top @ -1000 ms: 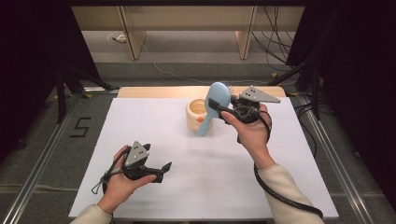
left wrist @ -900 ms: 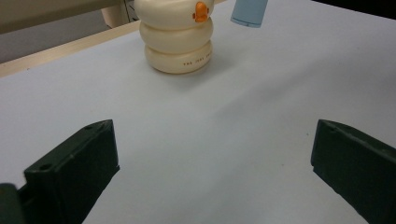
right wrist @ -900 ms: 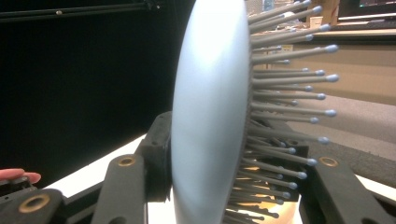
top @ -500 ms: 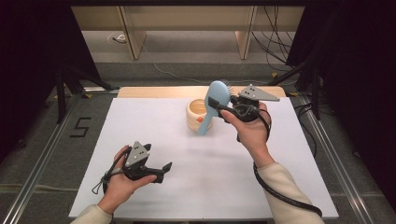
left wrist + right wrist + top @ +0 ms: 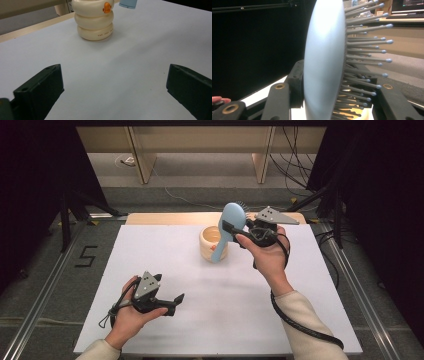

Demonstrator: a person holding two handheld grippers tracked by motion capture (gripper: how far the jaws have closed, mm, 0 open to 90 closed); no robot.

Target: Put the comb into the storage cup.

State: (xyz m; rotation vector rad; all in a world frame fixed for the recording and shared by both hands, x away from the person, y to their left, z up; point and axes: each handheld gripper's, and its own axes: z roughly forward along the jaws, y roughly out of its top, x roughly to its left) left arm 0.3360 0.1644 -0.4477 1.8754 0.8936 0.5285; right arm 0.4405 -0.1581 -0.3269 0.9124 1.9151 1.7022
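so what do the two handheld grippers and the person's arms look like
Both the left gripper and the right gripper are black, two-jawed, each topped by a grey three-cornered plate with small holes. A black cable trails from the right one, a thinner loop from the left. The jaws carry brass-coloured rivets. The sleeves are light beige.

A smooth, matt pale-blue plastic back is being shown by the hairbrush; a glossy cream glaze is being shown by the ringed cup; the table sheet is being seen as matt white.

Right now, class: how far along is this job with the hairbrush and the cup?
Done: the right claw has the brush gripped and lifted. In hand: its handle hangs over the cup. Left: probably lowering it in and letting go. The left claw rests open.
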